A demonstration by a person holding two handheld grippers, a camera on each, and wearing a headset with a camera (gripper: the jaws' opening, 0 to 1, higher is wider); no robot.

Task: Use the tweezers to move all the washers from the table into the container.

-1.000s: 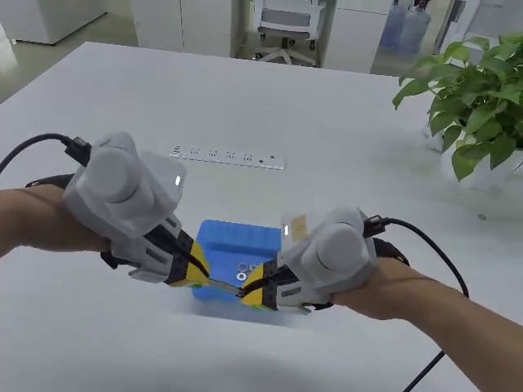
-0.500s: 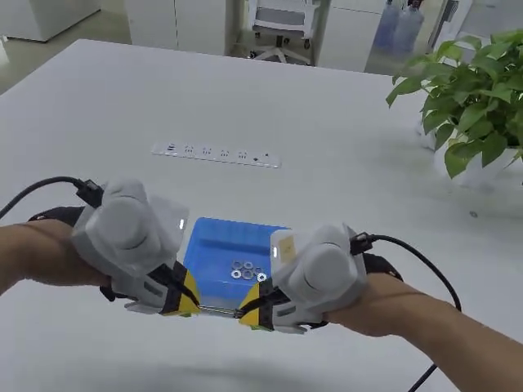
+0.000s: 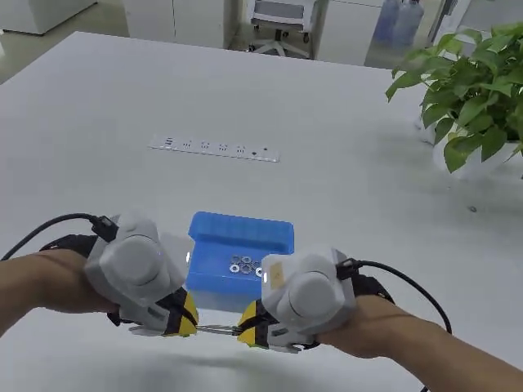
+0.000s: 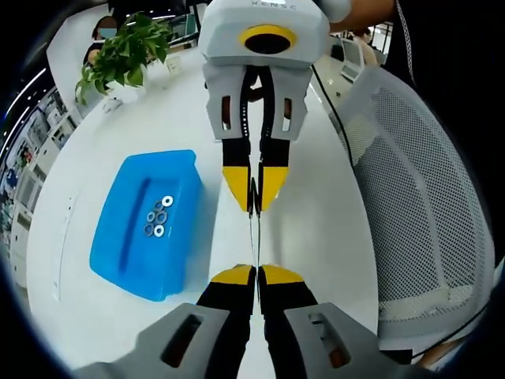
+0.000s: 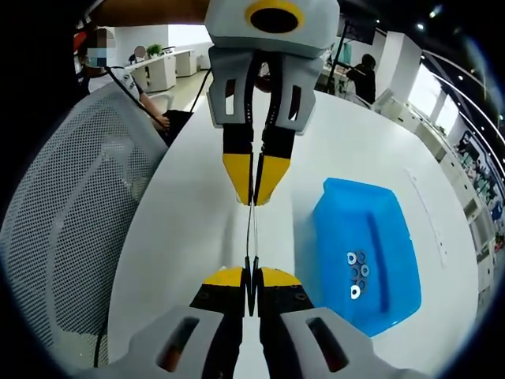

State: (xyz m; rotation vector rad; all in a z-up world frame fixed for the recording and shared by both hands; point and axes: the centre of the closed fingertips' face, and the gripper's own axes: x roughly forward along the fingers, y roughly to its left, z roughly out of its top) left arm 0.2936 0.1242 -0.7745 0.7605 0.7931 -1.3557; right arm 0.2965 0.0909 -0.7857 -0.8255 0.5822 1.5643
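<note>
Two grippers are pressed shut on one pair of tweezers (image 3: 216, 329): the left gripper (image 3: 186, 325) pinches one end and the right gripper (image 3: 248, 333) the other, so that the tool is spanned level between the yellow-and-black jaw tips, just above the table (image 3: 327, 147). In the left gripper view the tweezers (image 4: 254, 237) are seen as a thin bright metal strip running from the left gripper (image 4: 256, 272) to the right gripper (image 4: 254, 185). They are judged light, springy and slick, so a hold on the flat sides near mid-length, where a squeeze closes the tips, is thought best; a grip on the narrow edges is likely to slip or twist. Beyond the grippers, the container (image 3: 241, 233) is seen as a shallow rectangular tray of glossy blue plastic with rounded corners. The washers (image 3: 243, 265) that can be made out are clustered inside it: small, flat, shiny metal rings, judged hard, light and apt to skid. The table is smooth, matt and white. Farther off, a white power strip (image 3: 214, 149) and a leafy green plant (image 3: 474, 82) are seen.
</note>
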